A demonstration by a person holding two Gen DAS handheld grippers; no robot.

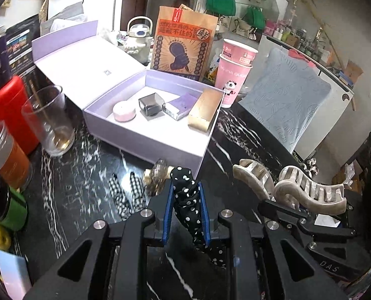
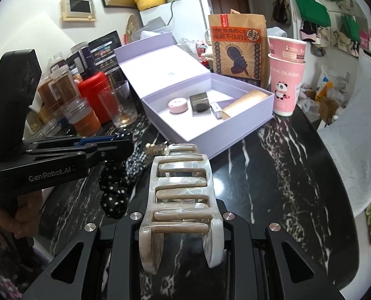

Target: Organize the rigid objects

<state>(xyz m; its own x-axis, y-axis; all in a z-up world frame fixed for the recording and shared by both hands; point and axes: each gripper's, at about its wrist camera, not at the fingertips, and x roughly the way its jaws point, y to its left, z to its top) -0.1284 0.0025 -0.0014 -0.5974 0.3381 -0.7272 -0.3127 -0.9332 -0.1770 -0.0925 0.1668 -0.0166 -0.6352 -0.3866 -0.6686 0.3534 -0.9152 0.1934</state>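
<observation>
Black marble table (image 2: 273, 175); right gripper (image 2: 183, 227) clamps stiff, slick claw clip (image 2: 180, 187) mid-frame; left gripper (image 1: 185, 212) pinches soft scrunchie (image 1: 188, 195).

Left claw (image 1: 186, 195) clamped, right claw (image 2: 183, 227) clamped, both angled downward

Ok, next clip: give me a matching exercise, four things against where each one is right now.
Things:
1. Polka-dot scrunchie
2. Hair clip
3. Pink round jar
4. Glass tumbler

Places:
A. Inside the lilac box
B. In the right claw
C. On the table, left of the box
D. In the left claw

Pairs: 1-D, 2-B, 3-A, 4-C
</observation>
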